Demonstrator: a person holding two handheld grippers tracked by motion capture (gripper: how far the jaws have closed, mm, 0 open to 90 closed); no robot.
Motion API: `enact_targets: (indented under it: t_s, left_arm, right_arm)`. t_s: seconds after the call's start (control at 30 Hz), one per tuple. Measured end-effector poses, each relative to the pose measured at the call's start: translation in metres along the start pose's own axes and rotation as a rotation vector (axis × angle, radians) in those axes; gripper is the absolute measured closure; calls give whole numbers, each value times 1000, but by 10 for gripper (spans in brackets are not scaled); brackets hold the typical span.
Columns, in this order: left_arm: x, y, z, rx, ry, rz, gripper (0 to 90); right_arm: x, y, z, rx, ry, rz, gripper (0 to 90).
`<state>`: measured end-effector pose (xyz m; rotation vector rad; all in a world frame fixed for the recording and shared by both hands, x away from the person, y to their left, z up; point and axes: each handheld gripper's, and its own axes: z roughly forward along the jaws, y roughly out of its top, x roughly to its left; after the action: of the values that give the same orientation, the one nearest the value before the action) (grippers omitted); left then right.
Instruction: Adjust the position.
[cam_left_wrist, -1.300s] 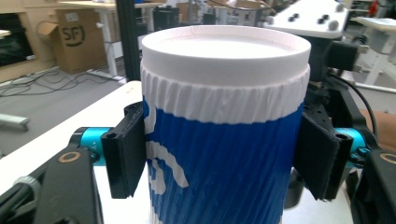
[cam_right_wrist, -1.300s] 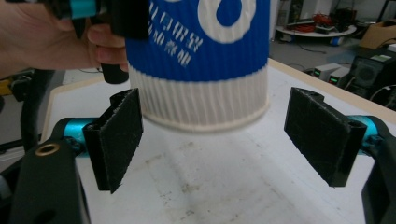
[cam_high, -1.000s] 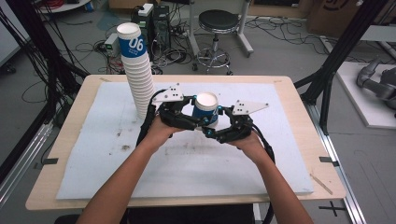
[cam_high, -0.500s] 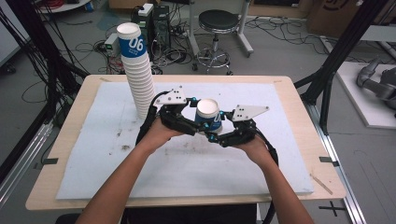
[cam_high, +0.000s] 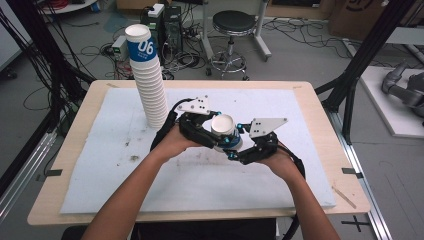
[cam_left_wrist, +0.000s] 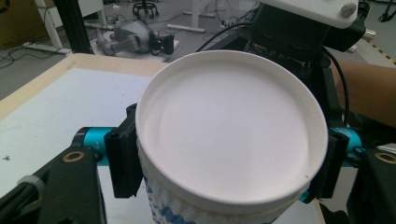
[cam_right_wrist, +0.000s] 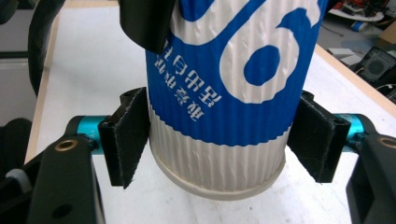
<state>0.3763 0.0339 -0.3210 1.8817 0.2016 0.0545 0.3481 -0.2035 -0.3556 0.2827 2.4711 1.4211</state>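
A paper cup (cam_high: 223, 127) with blue print and a closed white end facing up is held above the middle of the white mat (cam_high: 110, 170). My left gripper (cam_high: 214, 134) comes in from the left and is shut on the cup (cam_left_wrist: 233, 140) just under its white end. My right gripper (cam_high: 236, 148) comes from the right and is shut on the cup (cam_right_wrist: 219, 93) lower down, on its ribbed white band. In the right gripper view one pad of the left gripper (cam_right_wrist: 144, 23) presses the blue print higher up the cup.
A tall stack of the same cups (cam_high: 150, 85), slightly leaning, stands at the mat's back left, close to the left hand. The wooden table edge (cam_high: 330, 115) frames the mat. Beyond the table stand a stool (cam_high: 232, 22), cables and black frame posts (cam_high: 360, 65).
Both grippers and the cup have shifted right and a little towards the person, away from the stack. The cup now tilts slightly. Both grips have held.
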Motion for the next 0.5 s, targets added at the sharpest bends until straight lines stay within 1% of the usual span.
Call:
enact_targets:
  t_s: [0.03,0.07,0.1,0.13,0.17,0.2,0.23,0.3,0.33,0.37,0.4,0.43,0.47,0.5]
  left_arm:
    - [2,-1,-1,-15,-5,-15,296]
    - [5,-1,-1,-29,1,-25,296]
    - [6,-1,-3,-39,16,-34,295]
    - [8,-1,-5,-59,14,-41,296]
    - [9,-1,-6,-90,6,-57,298]
    - [9,-1,-6,-90,6,-57,298]
    - [7,1,-9,-139,-6,-54,300]
    - [5,3,-10,-167,-21,-57,299]
    - [5,3,-10,-170,-27,-63,299]
    - [4,3,-10,-164,-29,-60,298]
    - [3,2,-10,-164,-29,-64,297]
    - [3,2,-10,-157,-28,-75,294]
    - [2,1,-10,-145,-25,-76,289]
    - [2,1,-10,-121,-17,-62,281]
  right_arm:
    - [-1,-1,0,-12,4,15,217]
    - [-3,-3,0,-34,8,42,189]
    - [-5,-5,0,-71,4,89,184]
    - [-7,-6,-1,-111,-1,138,184]
    - [-9,-8,-1,-137,-4,170,165]
    - [-9,-8,-1,-137,-4,170,165]
    - [-10,-10,-2,-189,6,193,144]
    - [-9,-11,-1,-227,18,201,144]
    - [-8,-10,0,-233,23,197,147]
    - [-7,-9,-1,-236,28,184,179]
    - [-6,-9,-1,-236,30,172,188]
    - [-6,-8,-3,-228,28,160,205]
    - [-6,-8,-4,-217,24,145,222]
    - [-5,-8,-6,-199,13,121,233]
